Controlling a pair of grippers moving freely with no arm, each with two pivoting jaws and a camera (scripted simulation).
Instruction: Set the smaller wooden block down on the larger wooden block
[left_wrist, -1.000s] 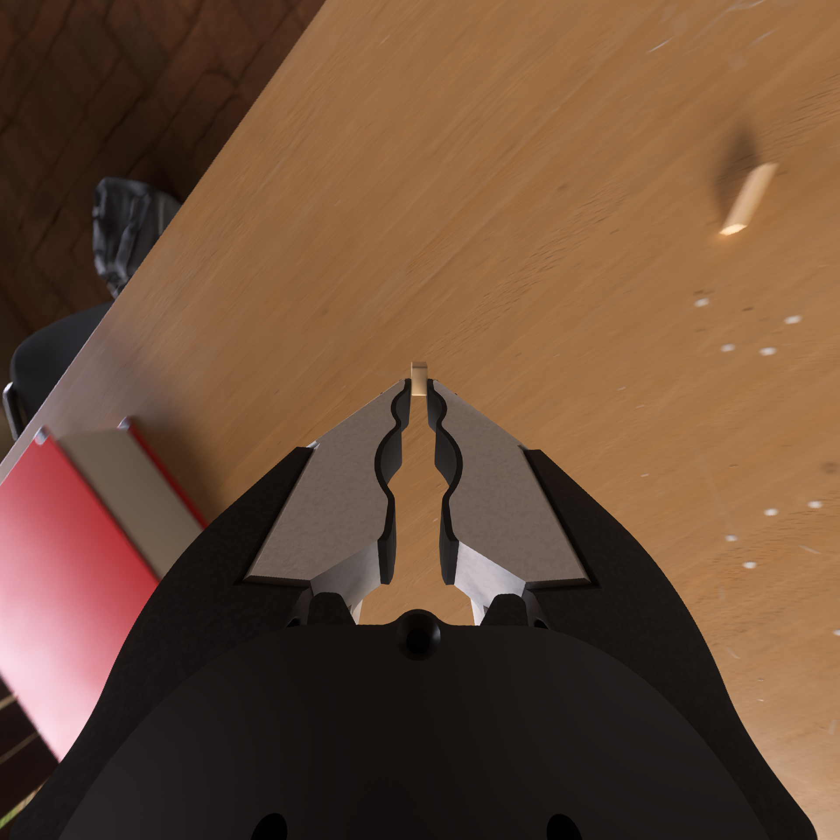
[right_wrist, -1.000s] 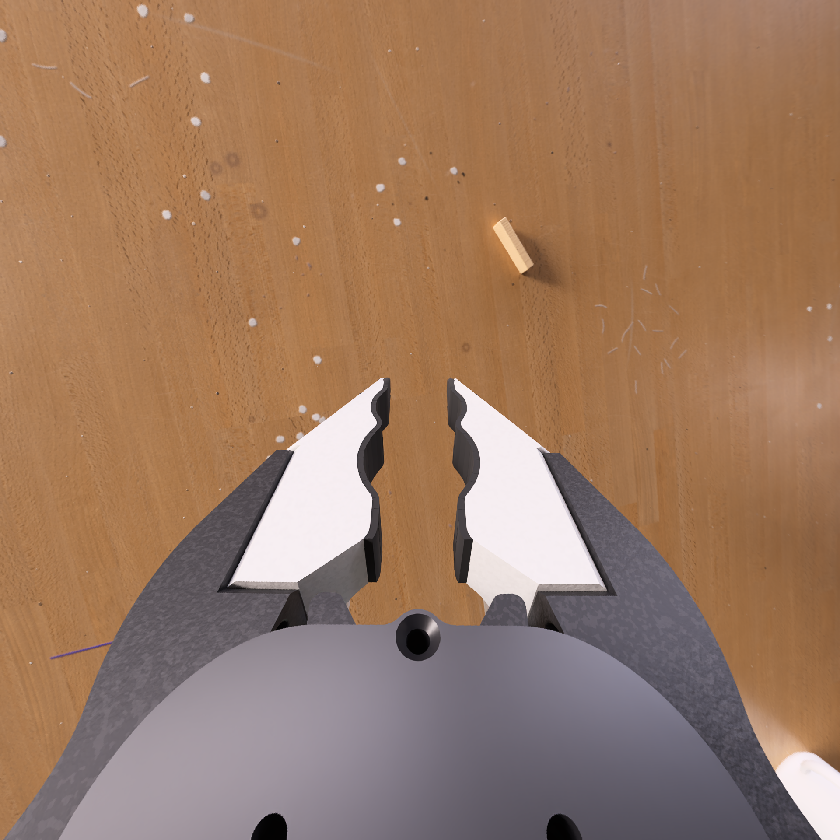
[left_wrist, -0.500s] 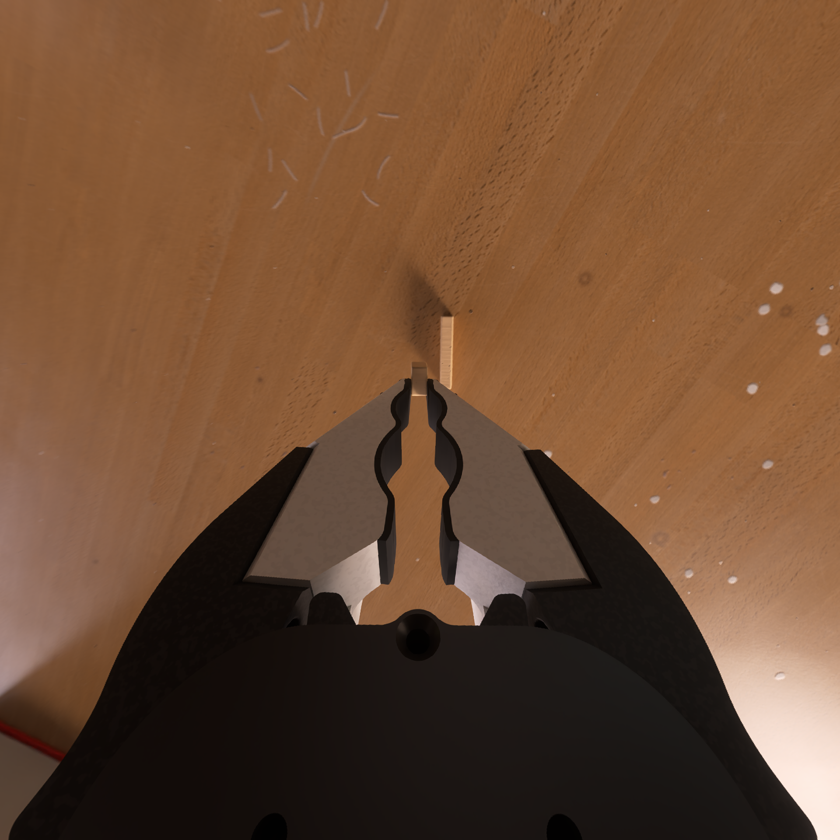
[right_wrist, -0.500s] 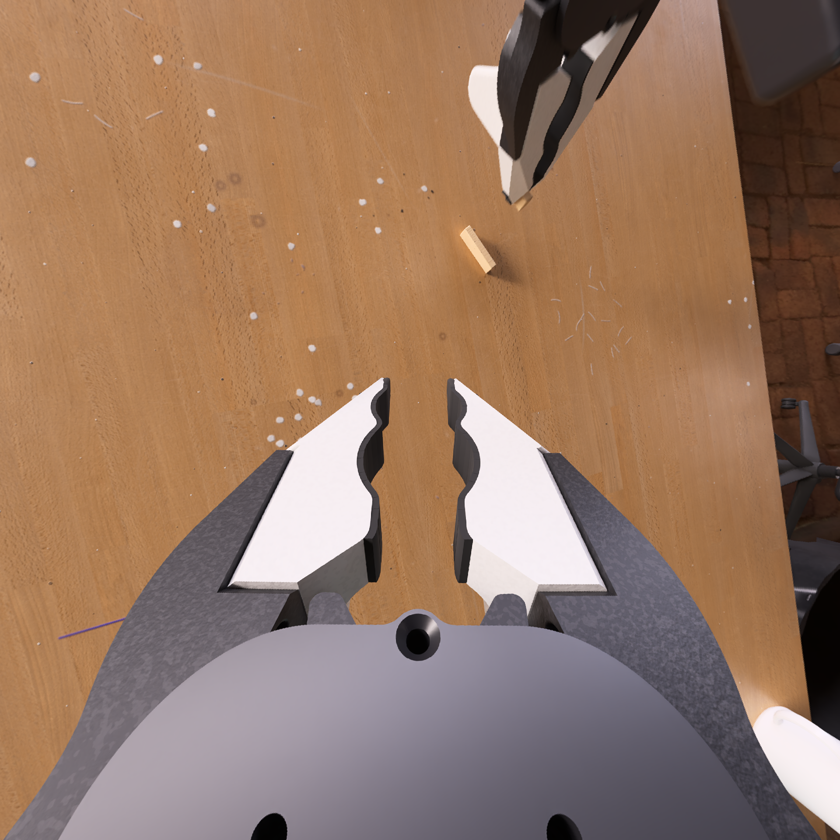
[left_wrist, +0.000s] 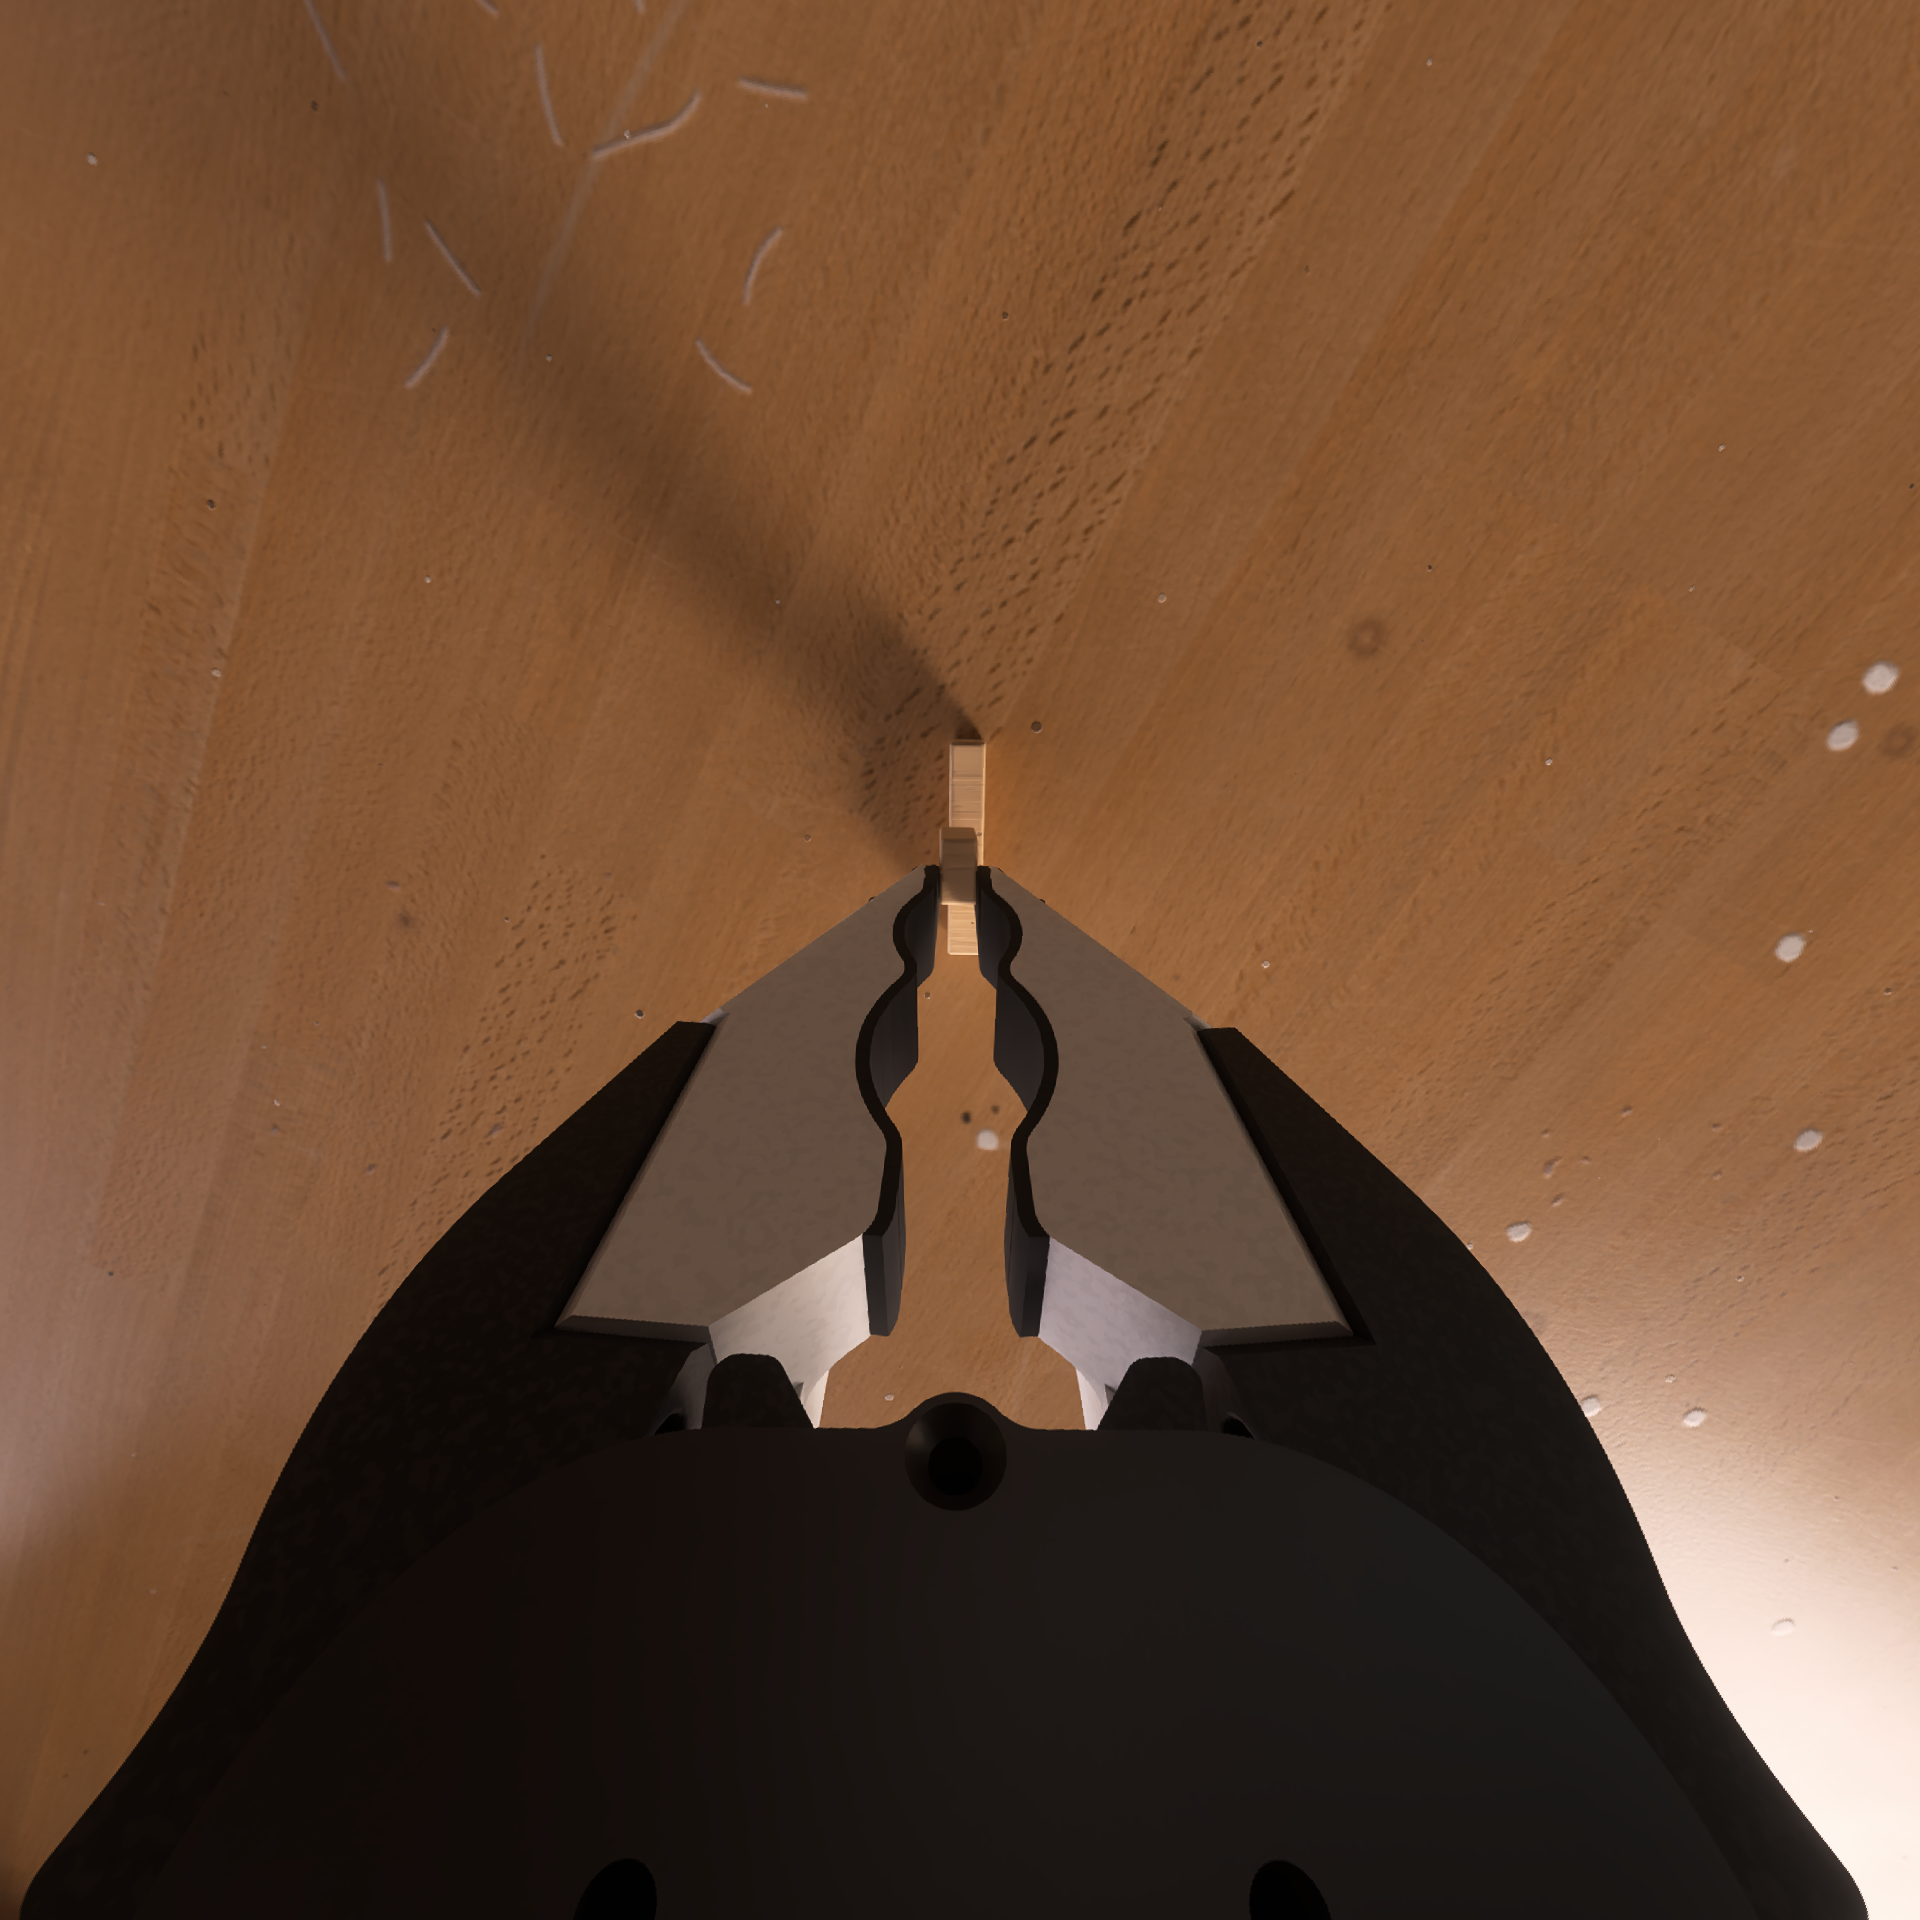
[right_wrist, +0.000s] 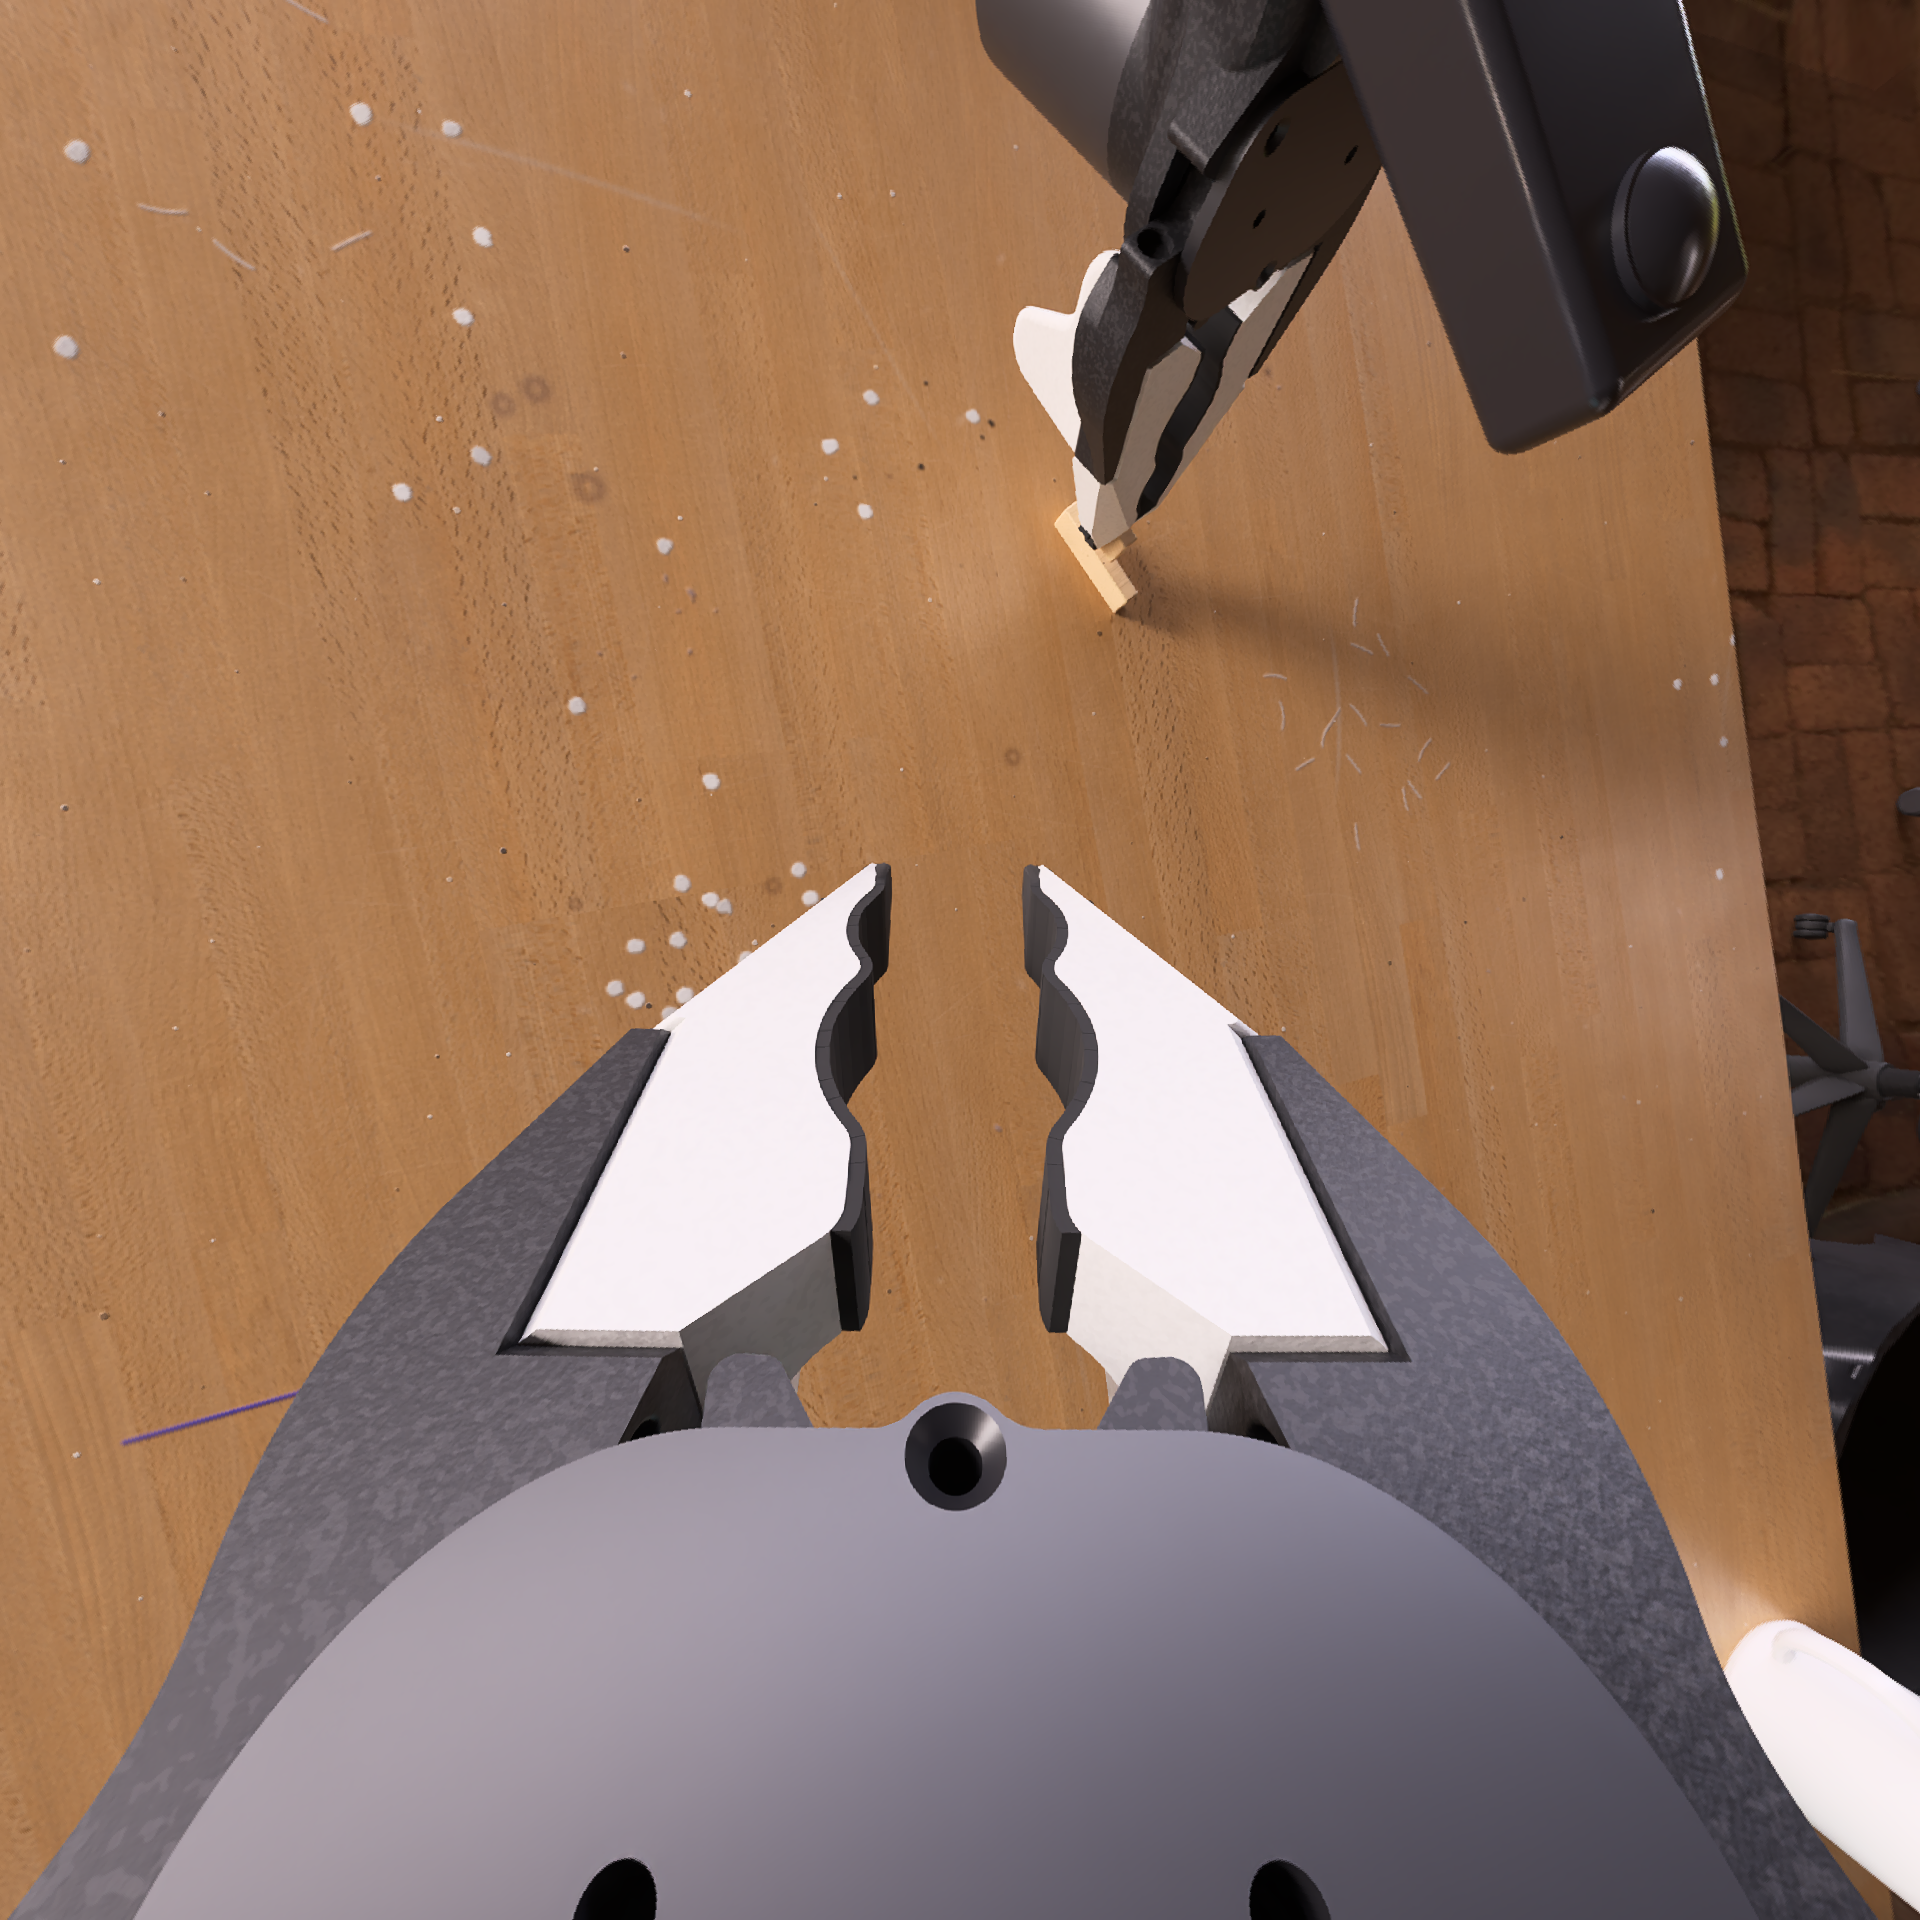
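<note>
My left gripper (left_wrist: 958, 881) is shut on the smaller wooden block (left_wrist: 958, 850), a pale little cube pinched at the fingertips. The larger wooden block (left_wrist: 966, 784), a pale long bar, lies flat on the wooden table (left_wrist: 1351, 416) directly under the tips, in line with the fingers. The small block sits right over it, at or just above its top; I cannot tell if they touch. In the right wrist view the left gripper (right_wrist: 1107, 530) comes down at the top right onto the larger block (right_wrist: 1114, 590). My right gripper (right_wrist: 956, 873) is open and empty, well short of the blocks.
The table's right edge (right_wrist: 1756, 935) runs close beside the blocks, with brick floor and a dark chair base (right_wrist: 1849, 1081) beyond. A white rounded object (right_wrist: 1808, 1725) lies at the bottom right corner. White specks and fine scratches mark the tabletop.
My left gripper swung over the table and came down with the small block until it stands over the larger block. My right gripper stayed open and drew back a little.
</note>
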